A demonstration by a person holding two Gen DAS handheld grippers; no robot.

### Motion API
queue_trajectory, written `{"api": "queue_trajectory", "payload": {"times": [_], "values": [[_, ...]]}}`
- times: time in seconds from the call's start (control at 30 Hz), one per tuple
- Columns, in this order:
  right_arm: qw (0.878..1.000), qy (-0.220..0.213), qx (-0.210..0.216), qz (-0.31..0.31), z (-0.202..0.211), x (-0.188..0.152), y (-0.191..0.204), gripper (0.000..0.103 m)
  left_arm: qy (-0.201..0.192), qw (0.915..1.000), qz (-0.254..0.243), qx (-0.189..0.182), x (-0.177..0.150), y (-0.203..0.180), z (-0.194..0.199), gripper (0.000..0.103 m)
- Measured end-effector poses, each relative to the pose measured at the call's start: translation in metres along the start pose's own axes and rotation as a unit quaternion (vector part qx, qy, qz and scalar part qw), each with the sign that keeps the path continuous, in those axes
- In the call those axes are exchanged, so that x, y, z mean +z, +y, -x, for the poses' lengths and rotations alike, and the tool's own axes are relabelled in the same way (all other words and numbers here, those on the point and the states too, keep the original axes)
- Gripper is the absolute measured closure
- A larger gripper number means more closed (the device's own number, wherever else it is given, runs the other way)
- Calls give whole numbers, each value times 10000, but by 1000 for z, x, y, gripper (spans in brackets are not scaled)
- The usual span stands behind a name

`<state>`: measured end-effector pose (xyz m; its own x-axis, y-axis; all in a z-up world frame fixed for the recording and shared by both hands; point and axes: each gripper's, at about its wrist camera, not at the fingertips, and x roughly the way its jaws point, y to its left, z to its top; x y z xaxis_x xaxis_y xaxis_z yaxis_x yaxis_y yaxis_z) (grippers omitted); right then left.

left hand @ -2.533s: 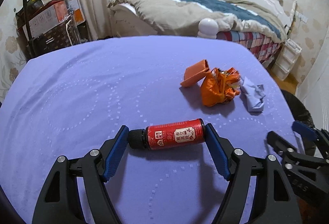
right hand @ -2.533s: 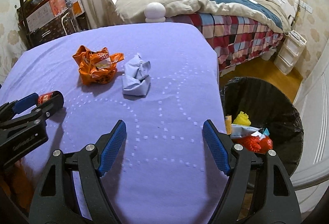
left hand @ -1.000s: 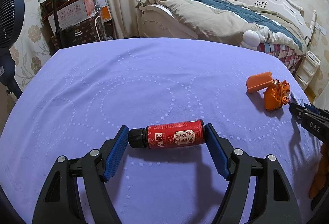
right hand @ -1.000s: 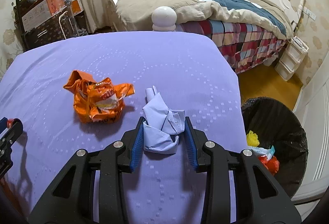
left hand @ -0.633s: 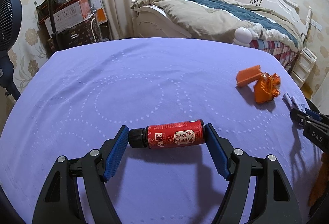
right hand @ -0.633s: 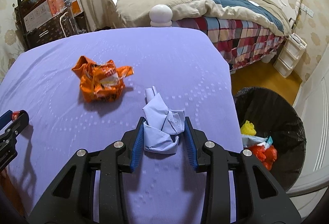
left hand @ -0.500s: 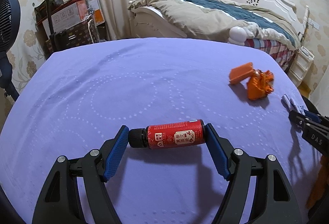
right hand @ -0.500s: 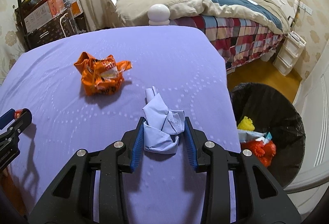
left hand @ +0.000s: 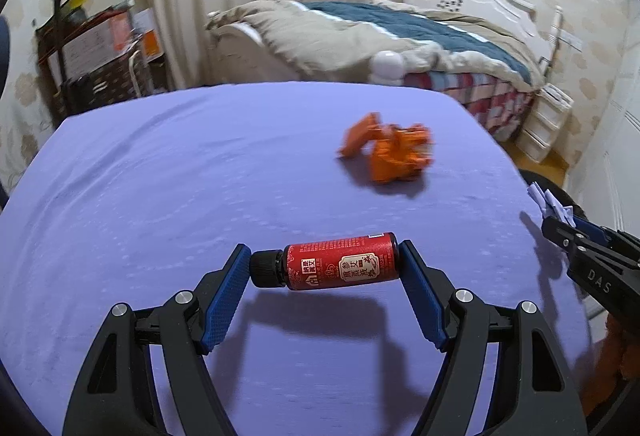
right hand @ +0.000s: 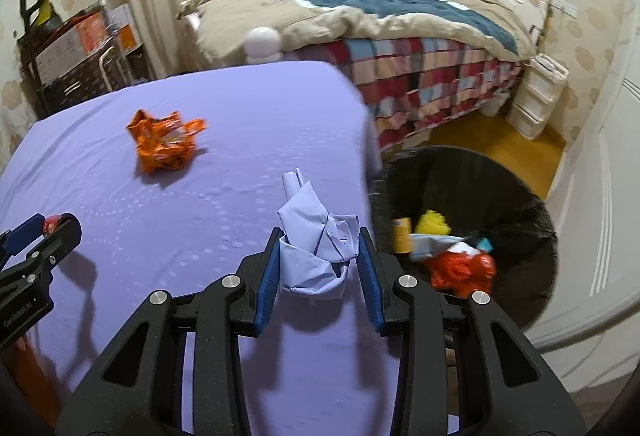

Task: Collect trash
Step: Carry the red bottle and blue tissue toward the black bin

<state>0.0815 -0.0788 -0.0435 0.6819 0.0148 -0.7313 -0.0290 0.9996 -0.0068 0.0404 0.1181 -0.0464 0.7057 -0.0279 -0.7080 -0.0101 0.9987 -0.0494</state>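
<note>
My left gripper [left hand: 324, 268] is shut on a small red bottle [left hand: 340, 266] with a black cap, held crosswise by its two ends above the purple table [left hand: 160, 176]. In the right wrist view my right gripper [right hand: 318, 256] is shut on a crumpled pale blue paper wad [right hand: 316, 240], near the table's right edge. A crumpled orange wrapper [right hand: 164, 144] lies on the table, and shows blurred in the left wrist view as the orange wrapper [left hand: 392, 156]. The black trash bin [right hand: 516, 204] stands on the floor right of the table, with trash inside.
A bed [right hand: 380, 20] with a patchwork cover stands behind the table. White drawers [right hand: 540, 100] are by the right wall, a cart with boxes [right hand: 72, 52] at the back left. The left gripper's tip [right hand: 44, 236] pokes in at the right wrist view's left edge.
Both grippers have moved to the right over the table, each keeping its load. The orange wrapper has slid leftward in both views and the bin has come closer in the right wrist view.
</note>
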Motion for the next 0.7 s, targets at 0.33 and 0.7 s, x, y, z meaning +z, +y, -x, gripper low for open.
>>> {"api": "queue_trajectory", "payload": {"times": [0.33,0.7], "values": [[9979,-113,-383,-509,9,-4,-61,68,-171,9968,-587,-511,10,-80,2,31],[9923,-211,-775,-938,13,-6,-122,68,-226,9912,-984,-859,27,-156,-17,31]]}}
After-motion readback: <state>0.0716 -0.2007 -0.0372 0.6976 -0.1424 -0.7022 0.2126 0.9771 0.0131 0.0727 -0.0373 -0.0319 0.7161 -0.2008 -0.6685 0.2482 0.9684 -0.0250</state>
